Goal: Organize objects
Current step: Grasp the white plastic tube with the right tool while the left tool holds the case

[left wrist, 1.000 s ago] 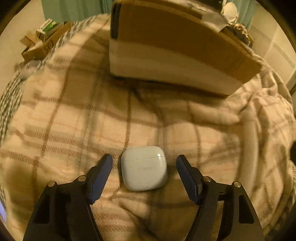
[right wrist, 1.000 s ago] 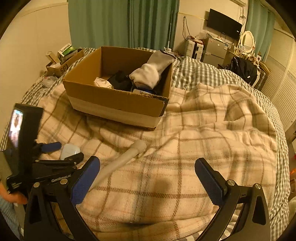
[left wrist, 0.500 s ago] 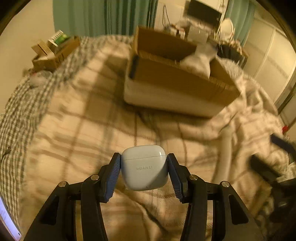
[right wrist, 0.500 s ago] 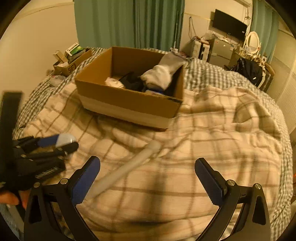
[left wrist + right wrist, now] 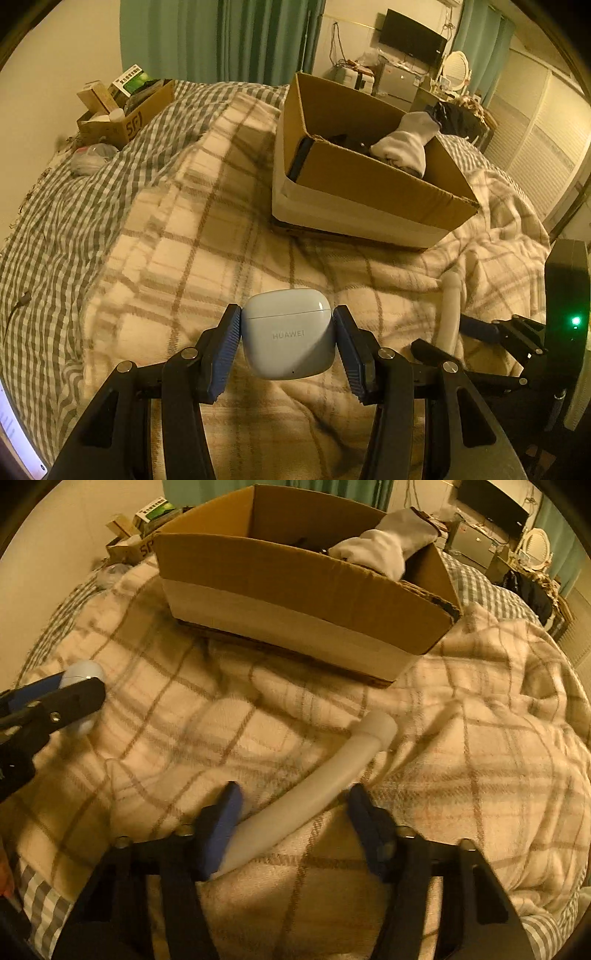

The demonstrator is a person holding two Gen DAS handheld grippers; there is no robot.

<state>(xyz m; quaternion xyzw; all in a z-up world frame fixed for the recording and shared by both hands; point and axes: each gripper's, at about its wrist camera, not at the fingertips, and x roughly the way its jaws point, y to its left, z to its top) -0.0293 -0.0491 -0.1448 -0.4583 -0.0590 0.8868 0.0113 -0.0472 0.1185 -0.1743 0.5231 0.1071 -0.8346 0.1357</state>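
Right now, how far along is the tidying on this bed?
Partly done: the cardboard box already holds a white sock and dark items. In hand: the left gripper is shut on the earbud case, clear of the plaid blanket. The right gripper is closing around the white tube, which lies on the blanket. Both must yet reach the box.

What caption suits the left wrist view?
Left claw holds a Huawei earbud case above the plaid blanket, cardboard box ahead.

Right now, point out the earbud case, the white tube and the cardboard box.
earbud case (image 5: 288, 334): left wrist view, front face by the logo.
white tube (image 5: 314, 786): right wrist view, mid-shaft.
cardboard box (image 5: 295, 579): right wrist view, near wall.
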